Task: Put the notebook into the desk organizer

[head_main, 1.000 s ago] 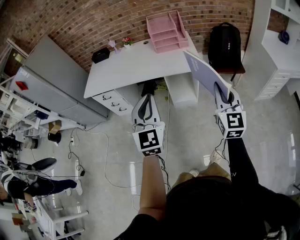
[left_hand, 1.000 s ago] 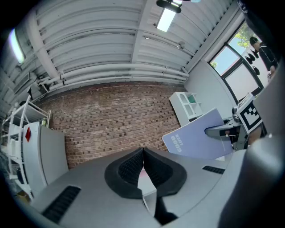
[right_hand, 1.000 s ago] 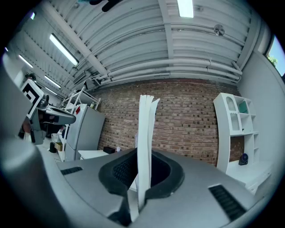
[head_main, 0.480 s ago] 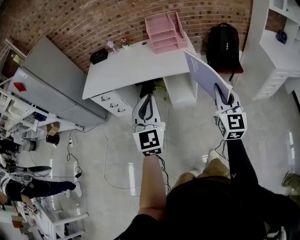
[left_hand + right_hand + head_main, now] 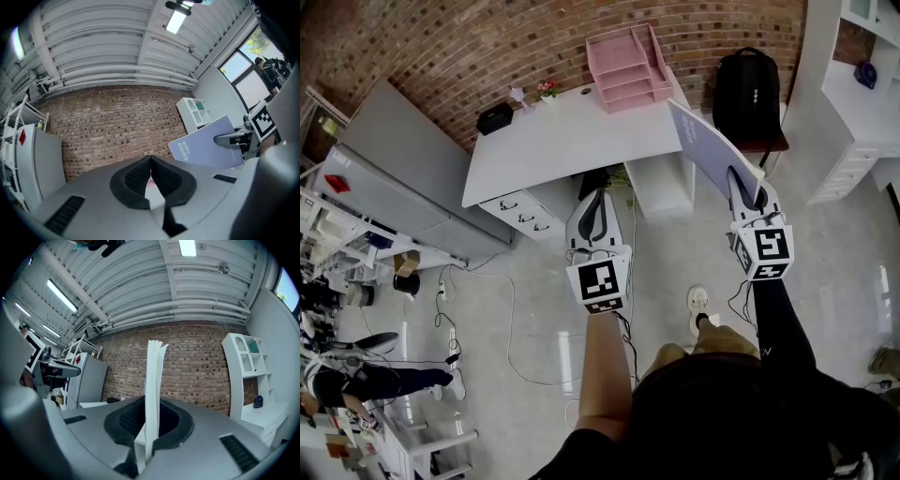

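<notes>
A pale lilac notebook (image 5: 705,146) stands on edge in the air to the right of the white desk (image 5: 562,139), with my right gripper (image 5: 744,187) shut on its lower corner. In the right gripper view the notebook (image 5: 153,390) rises edge-on from between the dark pads. In the left gripper view the notebook (image 5: 206,144) shows at the right with print on its cover. The pink tiered desk organizer (image 5: 630,66) sits at the desk's far right corner. My left gripper (image 5: 593,210) hovers in front of the desk, jaws shut on nothing (image 5: 150,171).
On the desk's back edge are a black box (image 5: 495,117) and a small flower pot (image 5: 547,89). A black backpack (image 5: 752,92) rests on a chair to the right. A grey cabinet (image 5: 389,173) stands left, white shelves (image 5: 862,89) right. Cables (image 5: 502,309) trail on the floor.
The desk and organizer have shifted slightly in the head view as the person steps; a shoe now shows on the floor. Both grippers keep their hold and position.
</notes>
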The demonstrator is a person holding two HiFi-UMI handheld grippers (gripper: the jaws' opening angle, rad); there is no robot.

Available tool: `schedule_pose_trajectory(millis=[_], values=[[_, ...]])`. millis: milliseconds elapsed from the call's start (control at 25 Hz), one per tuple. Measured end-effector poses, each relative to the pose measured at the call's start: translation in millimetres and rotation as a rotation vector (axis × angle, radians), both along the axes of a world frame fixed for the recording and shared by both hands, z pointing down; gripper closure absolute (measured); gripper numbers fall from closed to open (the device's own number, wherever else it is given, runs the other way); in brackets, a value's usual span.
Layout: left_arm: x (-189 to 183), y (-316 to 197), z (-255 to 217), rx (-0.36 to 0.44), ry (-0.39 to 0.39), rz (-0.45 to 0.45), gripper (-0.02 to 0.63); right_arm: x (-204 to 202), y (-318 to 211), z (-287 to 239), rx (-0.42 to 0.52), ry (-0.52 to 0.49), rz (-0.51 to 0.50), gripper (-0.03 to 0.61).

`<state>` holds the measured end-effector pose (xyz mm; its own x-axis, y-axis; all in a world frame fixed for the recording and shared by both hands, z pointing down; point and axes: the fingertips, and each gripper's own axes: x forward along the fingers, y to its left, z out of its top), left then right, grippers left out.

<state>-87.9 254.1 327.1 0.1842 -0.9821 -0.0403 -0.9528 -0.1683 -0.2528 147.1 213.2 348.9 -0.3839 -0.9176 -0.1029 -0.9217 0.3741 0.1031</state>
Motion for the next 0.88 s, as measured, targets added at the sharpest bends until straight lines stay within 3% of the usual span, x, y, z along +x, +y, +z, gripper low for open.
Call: schedule_pose_trajectory(millis=[880], values=[[25.4,-146.7,-1.2,-0.007,-0.009,-0.025,0.598,13.5,-157.7,7.9,-0.03,-0.045,-0.034,0.531]])
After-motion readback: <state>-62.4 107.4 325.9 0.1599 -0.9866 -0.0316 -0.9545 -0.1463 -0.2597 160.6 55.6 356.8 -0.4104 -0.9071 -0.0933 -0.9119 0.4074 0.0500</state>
